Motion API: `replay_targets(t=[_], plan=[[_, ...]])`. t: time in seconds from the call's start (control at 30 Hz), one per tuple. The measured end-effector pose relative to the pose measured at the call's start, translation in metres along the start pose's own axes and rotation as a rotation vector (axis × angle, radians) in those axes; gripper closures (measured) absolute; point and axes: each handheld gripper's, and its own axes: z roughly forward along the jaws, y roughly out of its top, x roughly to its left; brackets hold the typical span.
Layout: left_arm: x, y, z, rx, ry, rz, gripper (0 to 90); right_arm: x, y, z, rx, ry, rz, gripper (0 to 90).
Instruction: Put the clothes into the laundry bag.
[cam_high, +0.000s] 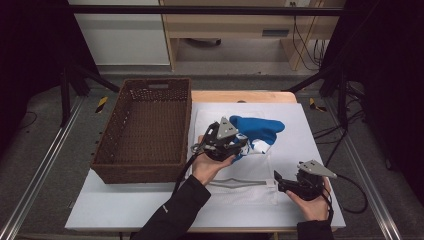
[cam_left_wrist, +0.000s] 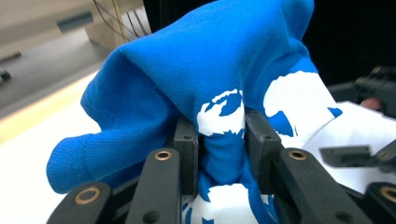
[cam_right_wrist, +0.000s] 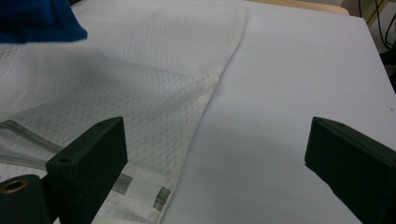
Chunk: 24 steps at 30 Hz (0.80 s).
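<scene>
Left gripper (cam_left_wrist: 220, 140): jaws clamped on blue cloth (cam_left_wrist: 205, 70)
Cloth print: white shapes, no readable writing
Right gripper (cam_right_wrist: 215, 154): jaws wide apart, over mesh bag (cam_right_wrist: 116, 84)

A bright blue garment (cam_left_wrist: 187, 70) printed with white shapes. A white mesh laundry bag (cam_right_wrist: 140, 79) with a fine net pattern and a grey zip strip. A dark brown woven basket (cam_high: 145, 130). A white worktop (cam_high: 310, 130) with a pale wood far edge. Black grippers.
</scene>
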Motion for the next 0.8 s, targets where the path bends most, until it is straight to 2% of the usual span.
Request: replay_targets(t=[0.07, 0.33, 0.57, 0.67, 0.8], plan=[[-0.001, -0.006, 0.008, 0.009, -0.004, -0.009, 69.2, -0.001, 0.0, 0.0, -0.005, -0.005, -0.009, 6.2], [-0.006, -0.031, 0.042, 0.104, -0.017, -0.031, 67.9, -0.001, 0.001, -0.002, -0.008, -0.004, -0.005, 6.2], [-0.014, -0.049, 0.065, 0.167, -0.06, -0.044, 61.3, -0.003, 0.002, -0.004, -0.013, -0.004, 0.005, 6.2], [-0.015, -0.054, 0.071, 0.18, -0.06, -0.039, 55.9, -0.004, 0.001, -0.004, -0.012, -0.004, 0.004, 6.2], [-0.016, -0.053, 0.067, 0.171, -0.061, -0.011, 49.5, -0.003, 0.002, -0.004, -0.017, -0.003, 0.002, 6.2]])
